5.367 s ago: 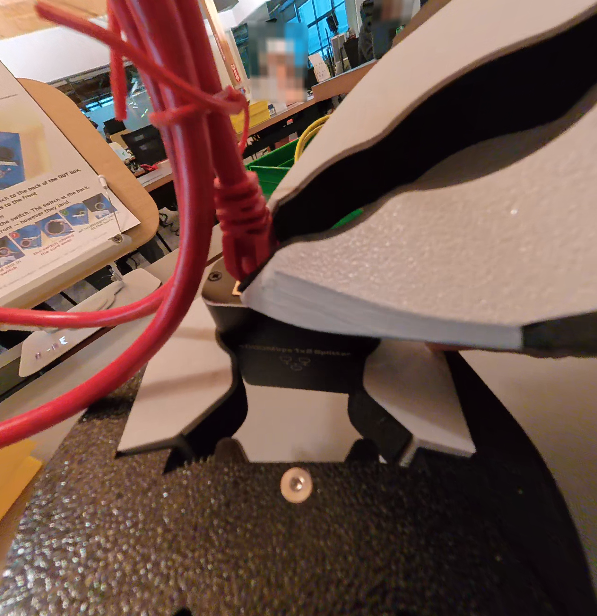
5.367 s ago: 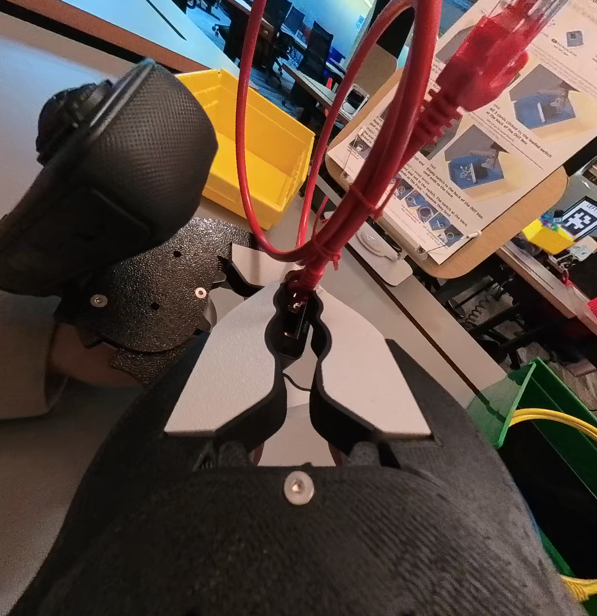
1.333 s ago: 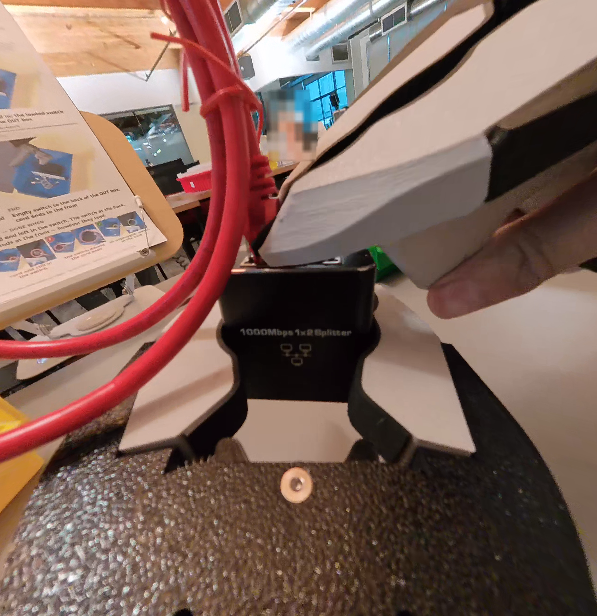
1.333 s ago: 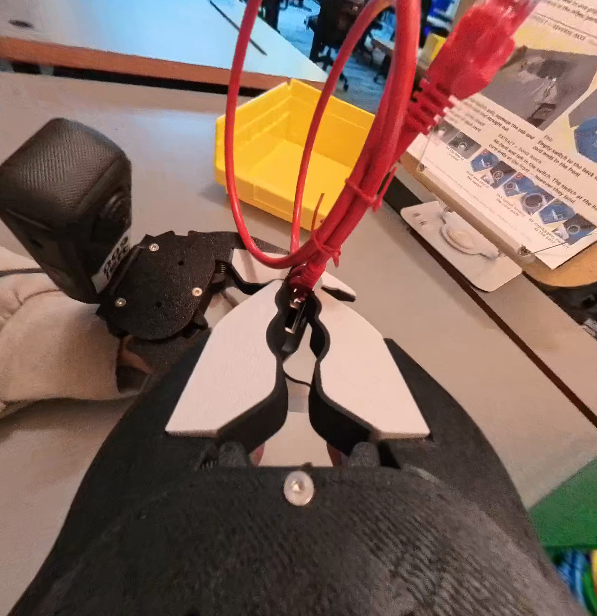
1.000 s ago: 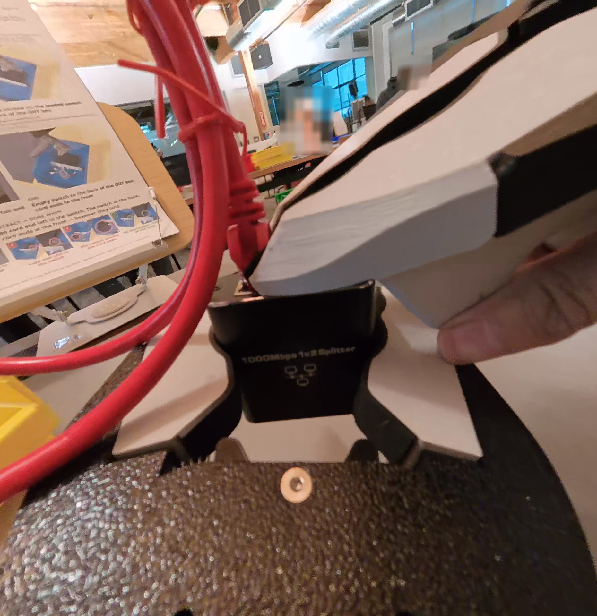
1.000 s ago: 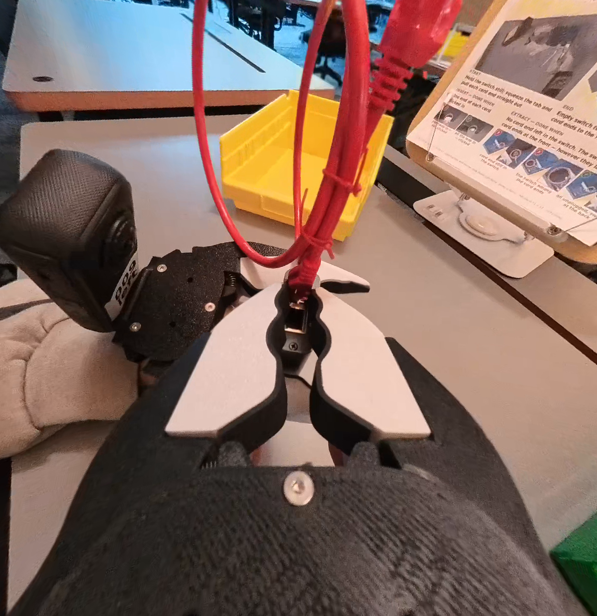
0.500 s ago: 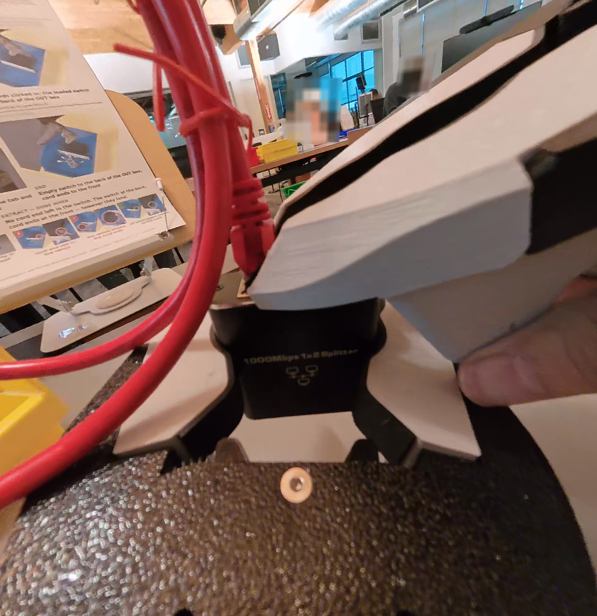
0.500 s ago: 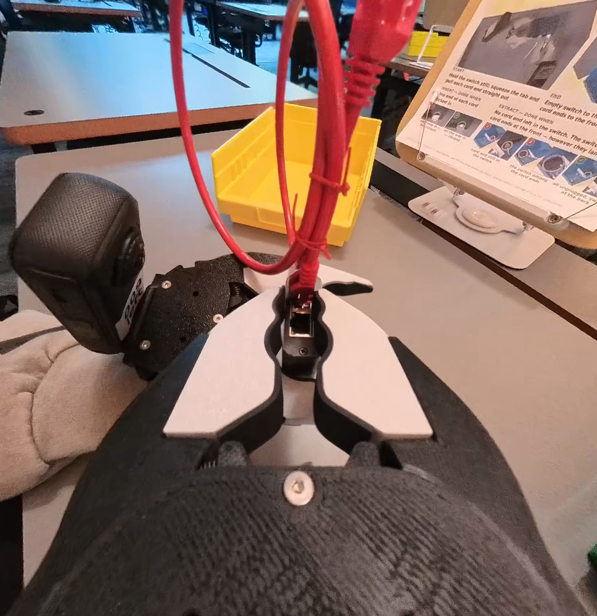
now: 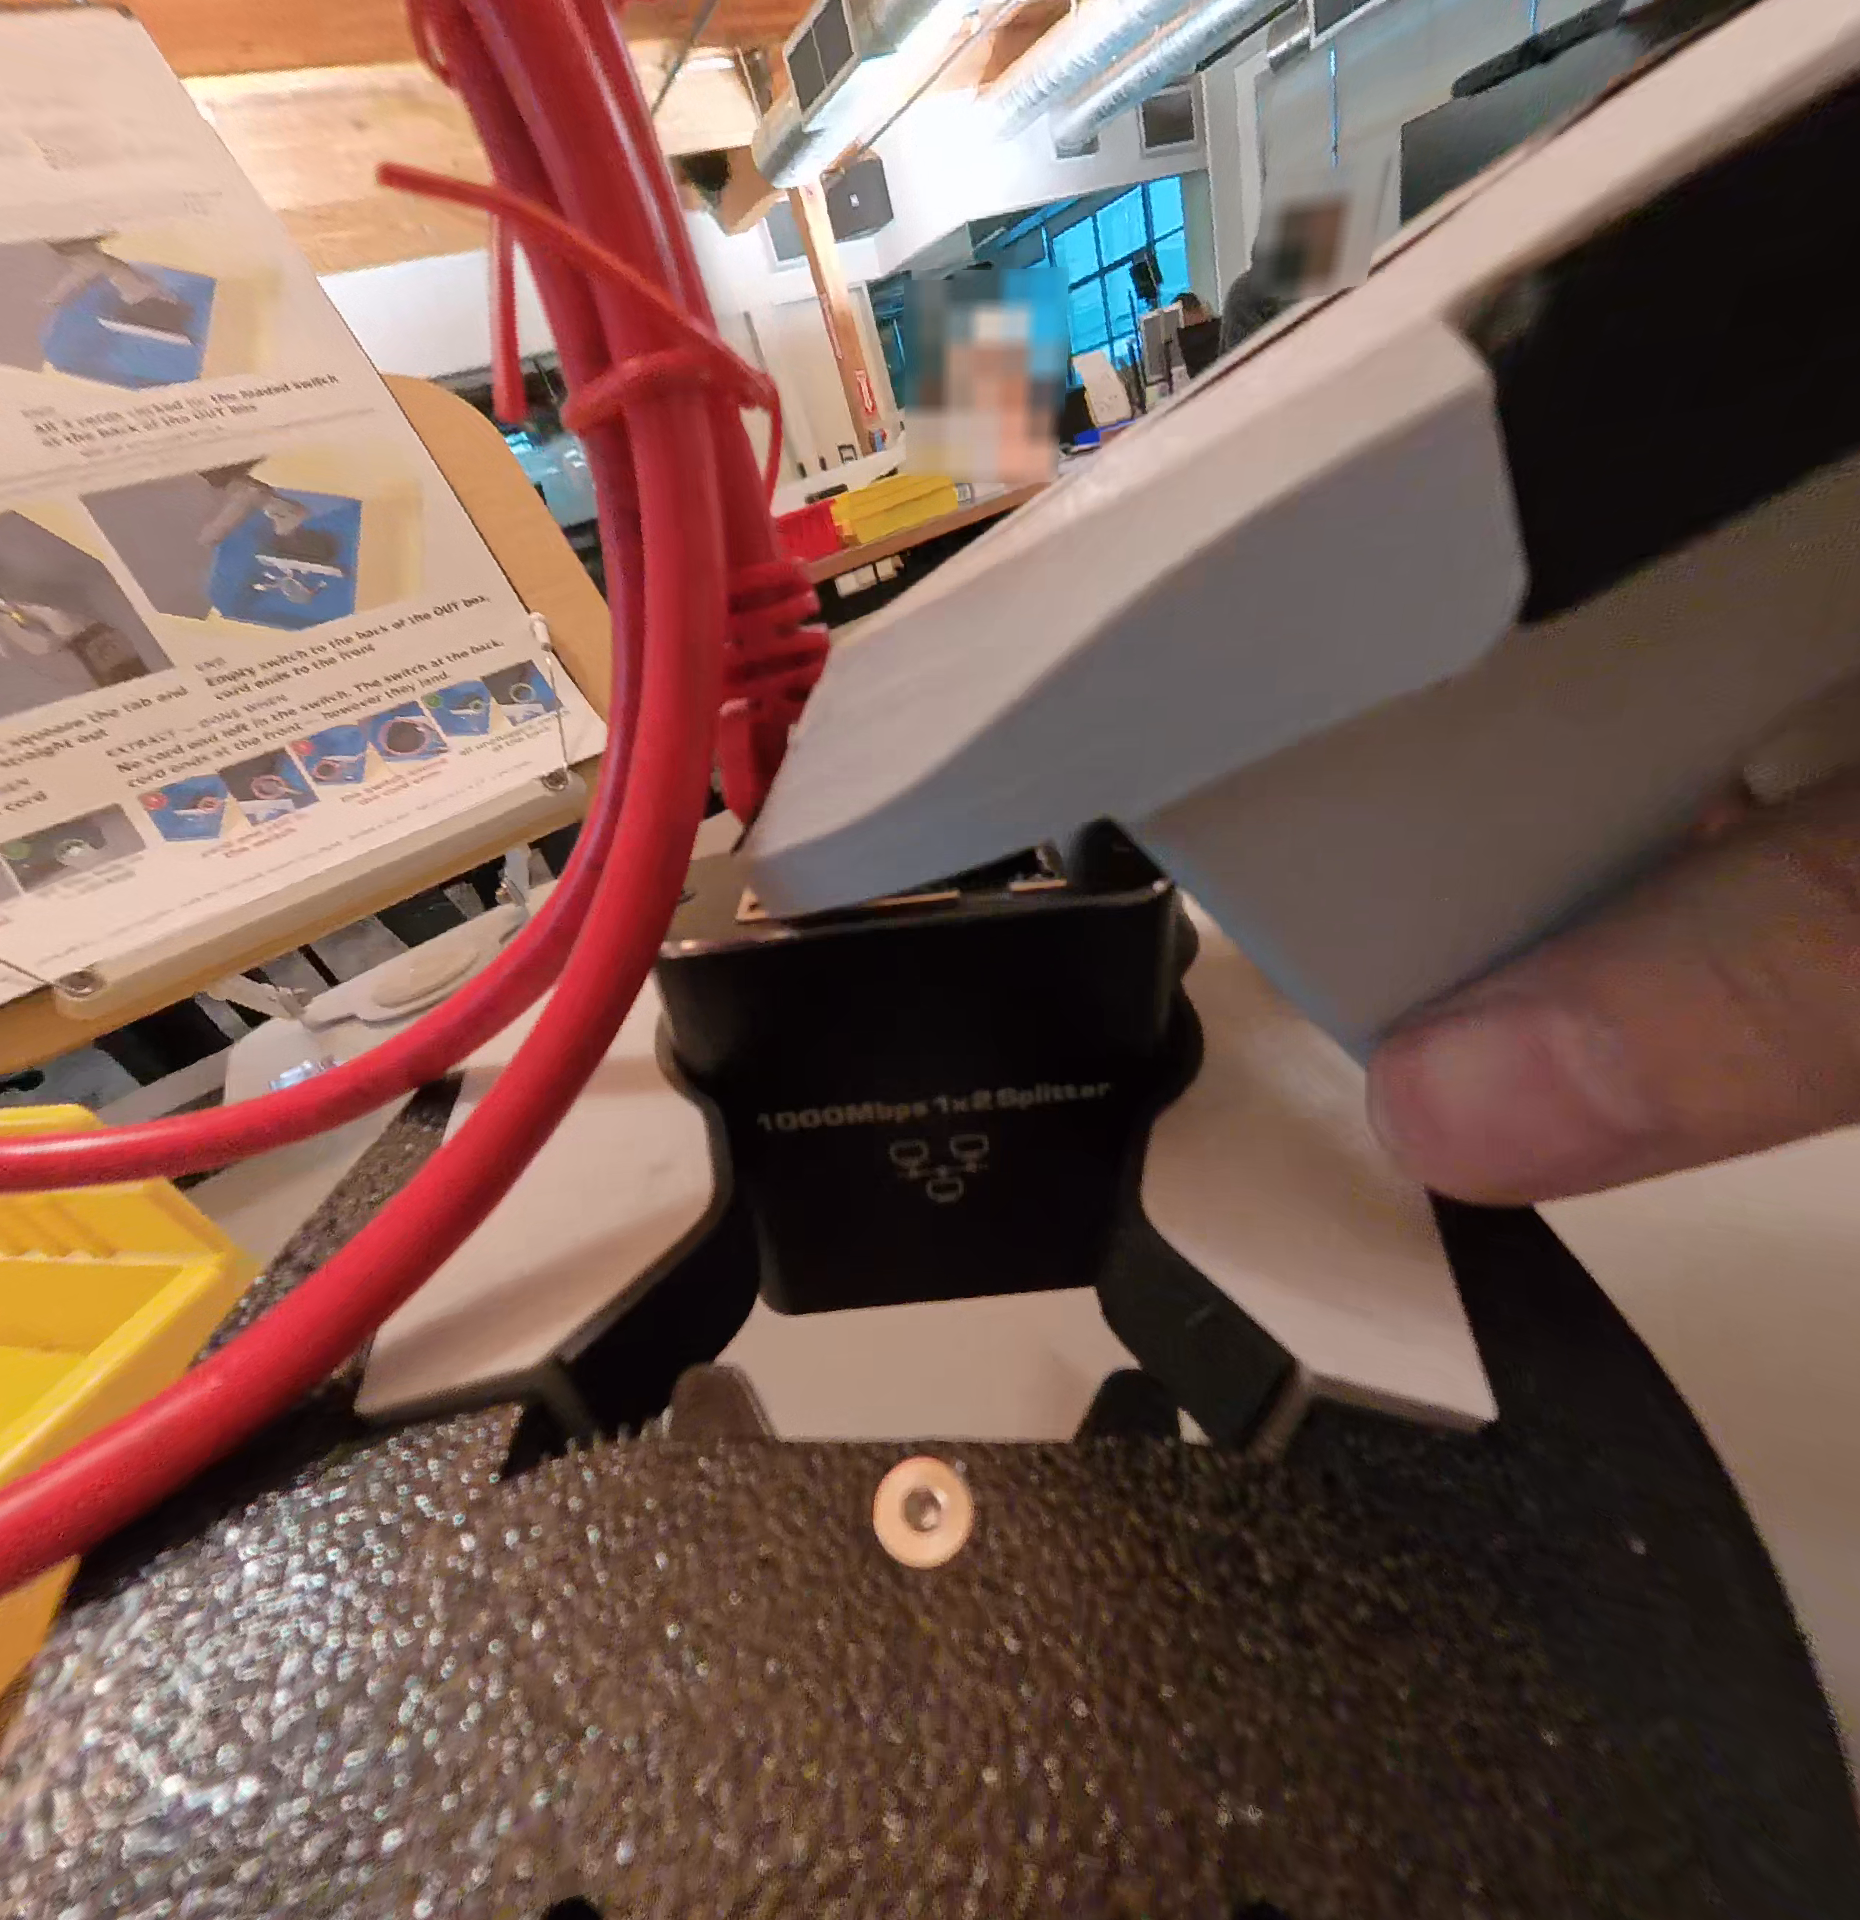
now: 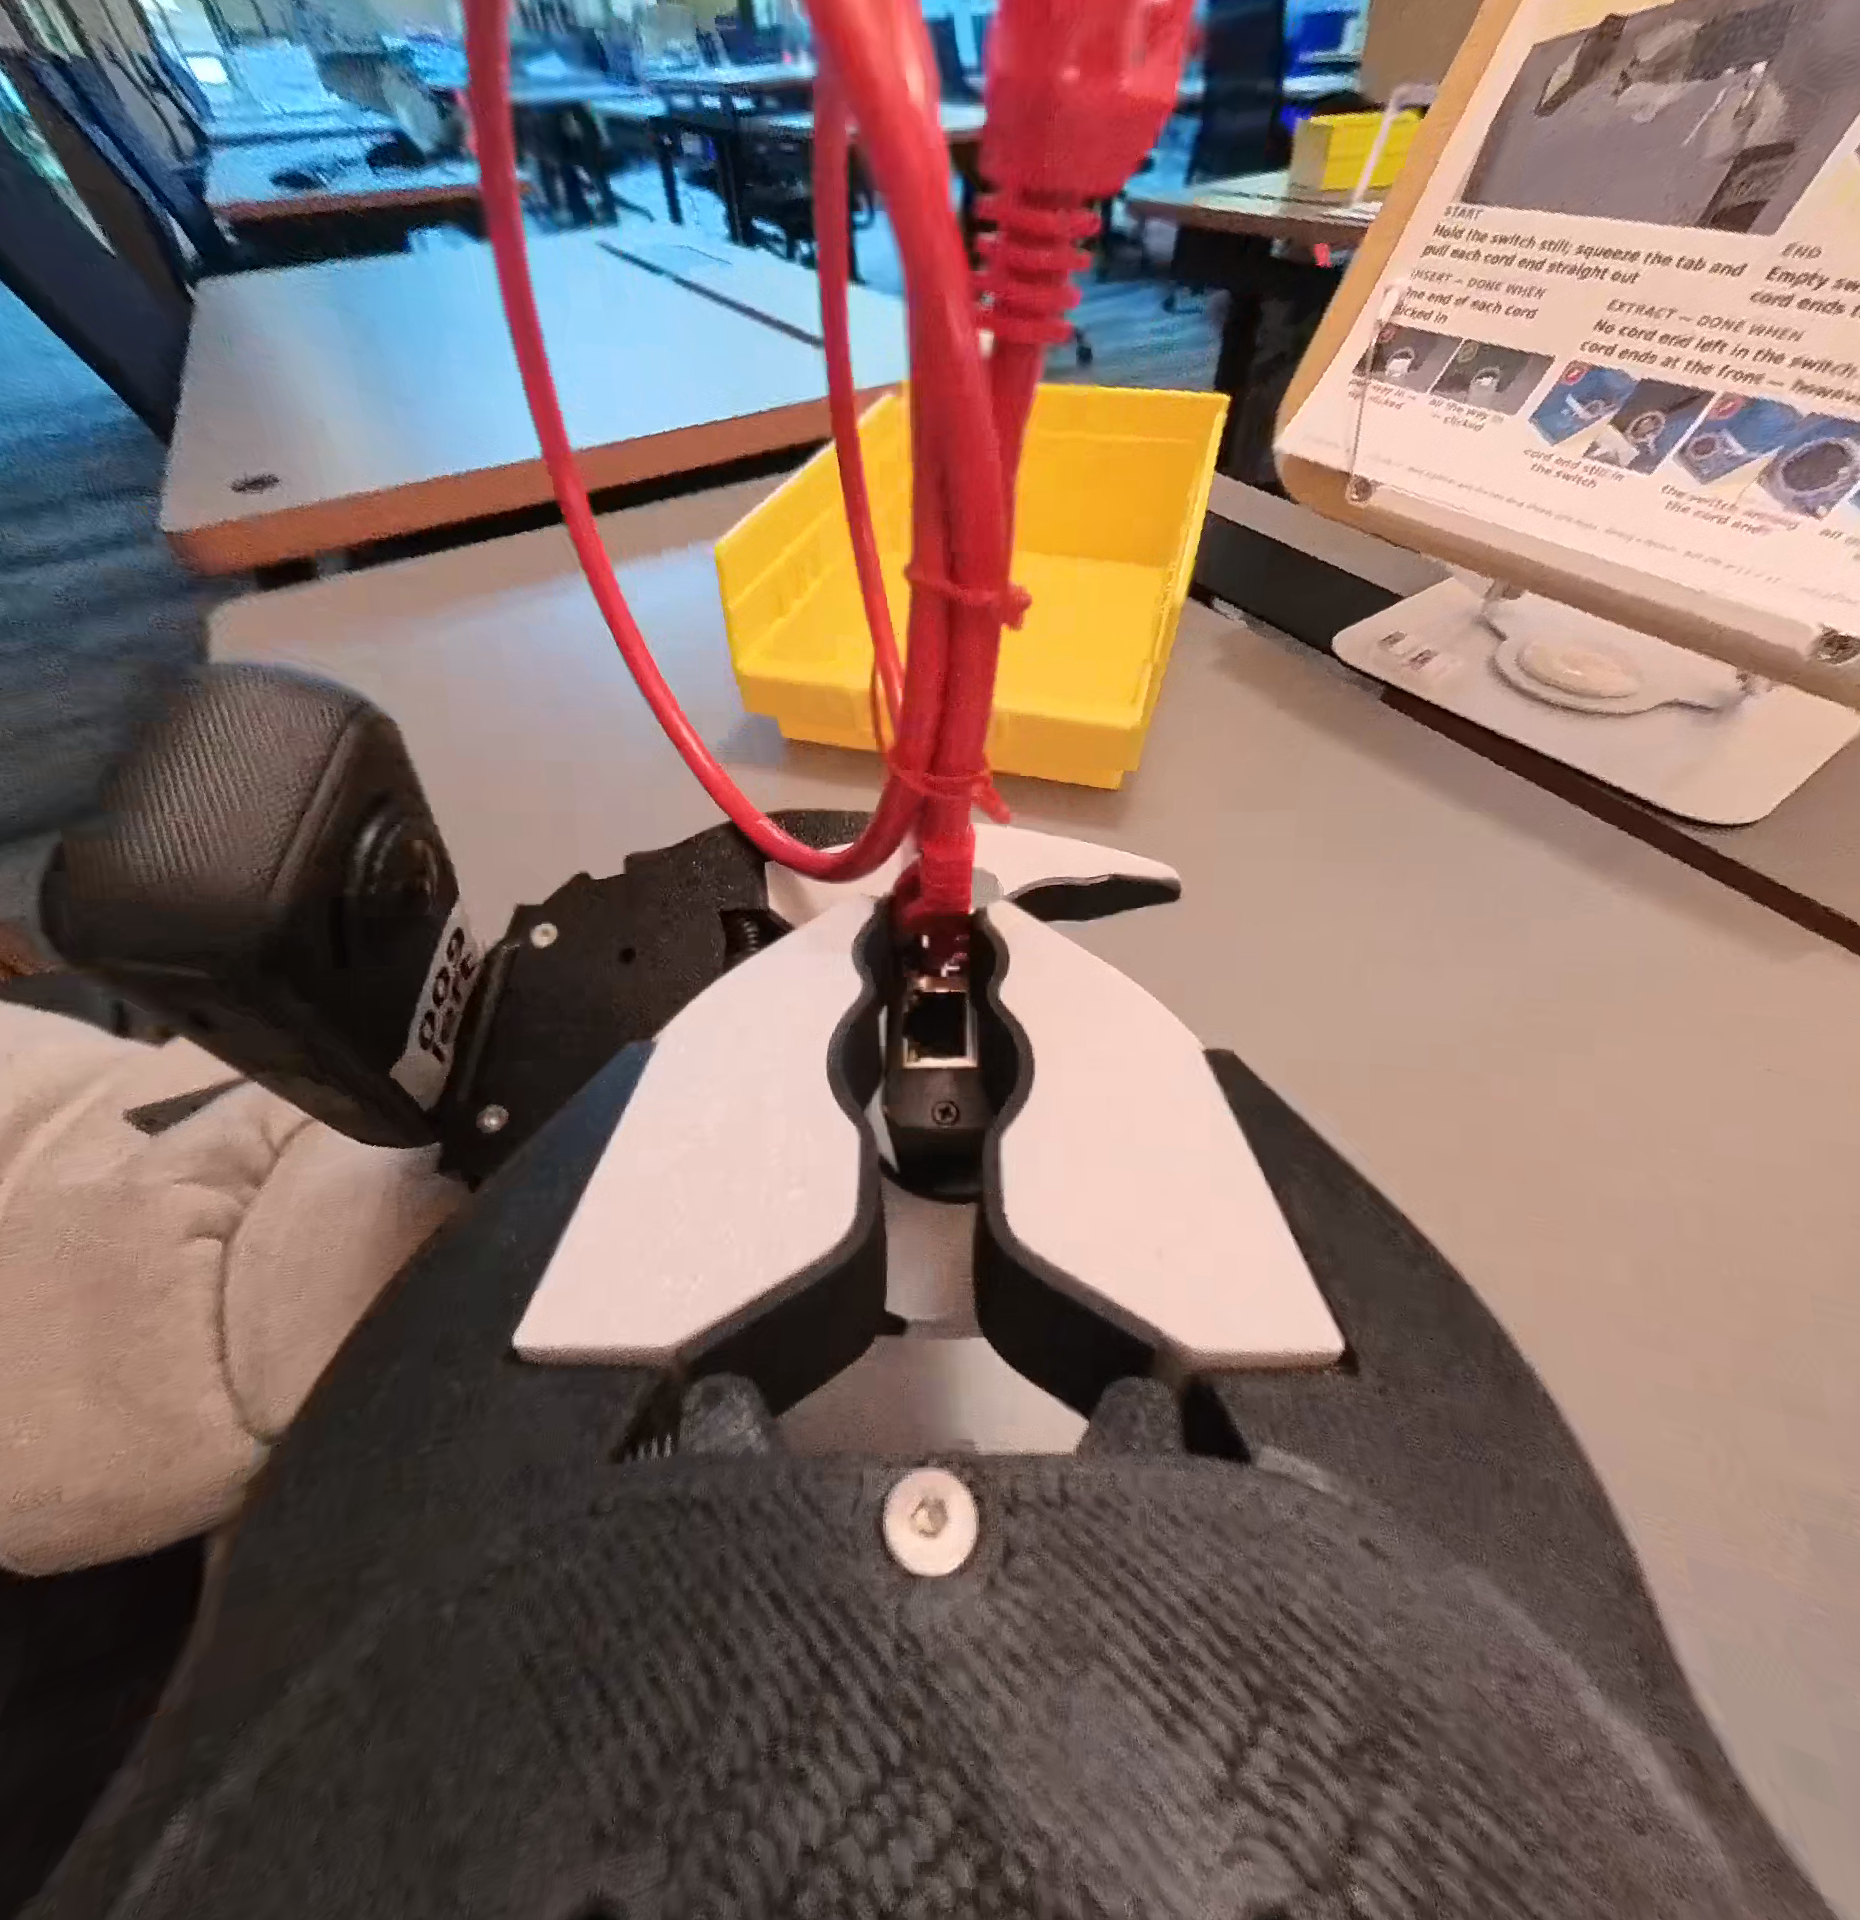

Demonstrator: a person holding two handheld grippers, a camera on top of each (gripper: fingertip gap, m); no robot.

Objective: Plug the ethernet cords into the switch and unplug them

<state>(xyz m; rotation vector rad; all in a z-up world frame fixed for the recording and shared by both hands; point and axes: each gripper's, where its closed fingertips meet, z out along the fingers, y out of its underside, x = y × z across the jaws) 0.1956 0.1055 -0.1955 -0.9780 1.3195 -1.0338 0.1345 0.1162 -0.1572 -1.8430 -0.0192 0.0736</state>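
Black switch (image 9: 936,1122) clamped in left tongs (image 9: 931,1049), right tongs (image 10: 931,935) pinching red plug (image 10: 941,883) (bare tabletop (image 10: 1477,1091) rightward).

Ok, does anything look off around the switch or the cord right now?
Nothing damaged. One oddity: the red cord is bundled with twist ties, so its free plug sticks up above the switch. The left gripper clamps the switch; the right gripper pinches the inserted plug.
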